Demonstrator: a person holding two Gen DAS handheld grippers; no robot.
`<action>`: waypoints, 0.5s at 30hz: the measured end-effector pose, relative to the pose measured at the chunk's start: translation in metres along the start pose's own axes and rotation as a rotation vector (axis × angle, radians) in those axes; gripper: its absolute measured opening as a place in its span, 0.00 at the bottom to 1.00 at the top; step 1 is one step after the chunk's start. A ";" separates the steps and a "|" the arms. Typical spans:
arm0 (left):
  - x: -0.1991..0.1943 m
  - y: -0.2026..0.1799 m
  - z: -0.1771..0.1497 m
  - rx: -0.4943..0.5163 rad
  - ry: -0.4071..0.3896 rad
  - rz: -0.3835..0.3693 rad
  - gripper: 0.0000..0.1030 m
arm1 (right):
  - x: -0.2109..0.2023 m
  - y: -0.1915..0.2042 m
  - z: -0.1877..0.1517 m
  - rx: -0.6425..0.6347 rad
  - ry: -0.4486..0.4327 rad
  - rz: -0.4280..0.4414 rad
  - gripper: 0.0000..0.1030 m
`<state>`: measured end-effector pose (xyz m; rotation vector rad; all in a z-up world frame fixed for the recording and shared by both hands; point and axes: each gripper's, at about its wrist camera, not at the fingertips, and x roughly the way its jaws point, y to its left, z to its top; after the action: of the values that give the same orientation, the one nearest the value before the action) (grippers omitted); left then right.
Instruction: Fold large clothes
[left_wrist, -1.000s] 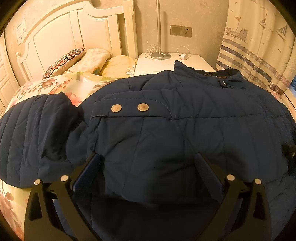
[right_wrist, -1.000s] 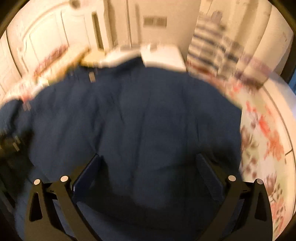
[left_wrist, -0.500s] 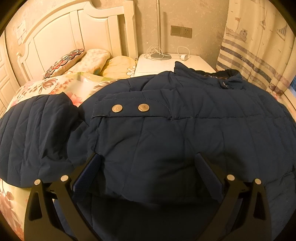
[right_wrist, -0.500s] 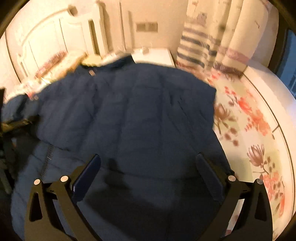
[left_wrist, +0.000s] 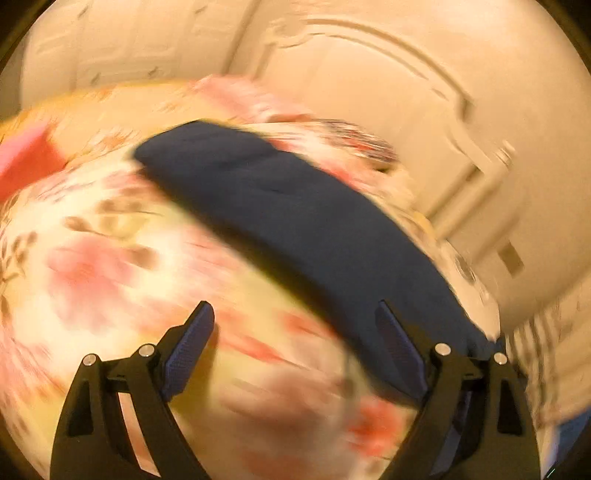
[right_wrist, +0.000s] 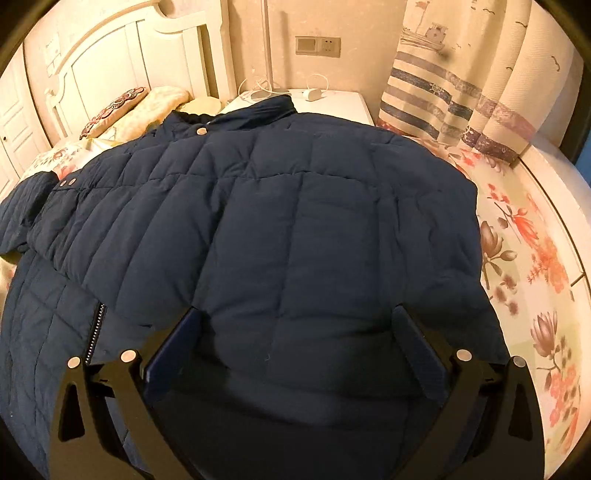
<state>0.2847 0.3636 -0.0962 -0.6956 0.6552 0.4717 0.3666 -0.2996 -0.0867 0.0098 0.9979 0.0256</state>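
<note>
A navy quilted jacket (right_wrist: 295, 221) lies spread on the floral bedspread (right_wrist: 524, 240), collar (right_wrist: 258, 107) toward the nightstand and zipper (right_wrist: 96, 328) at the lower left. My right gripper (right_wrist: 295, 312) hangs open just above the jacket's body, pads apart on either side of a bulge of fabric. The left wrist view is blurred and tilted. In it a navy sleeve (left_wrist: 288, 206) stretches across the bedspread (left_wrist: 92, 258). My left gripper (left_wrist: 293, 306) has its jaws closing, with only bedspread showing between them. The sleeve runs past its right finger (left_wrist: 399, 347).
A white nightstand (right_wrist: 343, 103) with a lamp base and cables stands behind the collar. Striped curtains (right_wrist: 461, 92) hang at the right, and a white headboard (right_wrist: 110, 66) and pillows (right_wrist: 118, 107) sit at the left. A cream panelled door (left_wrist: 369, 92) fills the left wrist view's background.
The left gripper has swung fast away from the jacket's front, rolling, and now looks at the sleeve on the bedspread. The right view has sharpened and barely shifted.
</note>
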 end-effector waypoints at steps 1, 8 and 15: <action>0.006 0.018 0.012 -0.056 0.026 -0.026 0.85 | 0.000 0.000 0.000 -0.002 -0.002 -0.003 0.96; 0.046 0.062 0.076 -0.230 0.014 -0.110 0.58 | -0.004 0.002 -0.004 0.006 -0.010 0.014 0.96; -0.003 -0.041 0.056 -0.027 -0.168 -0.145 0.08 | -0.007 -0.003 -0.004 0.039 -0.032 0.047 0.96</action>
<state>0.3290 0.3755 -0.0438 -0.7147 0.4382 0.4005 0.3597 -0.3030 -0.0832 0.0698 0.9655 0.0488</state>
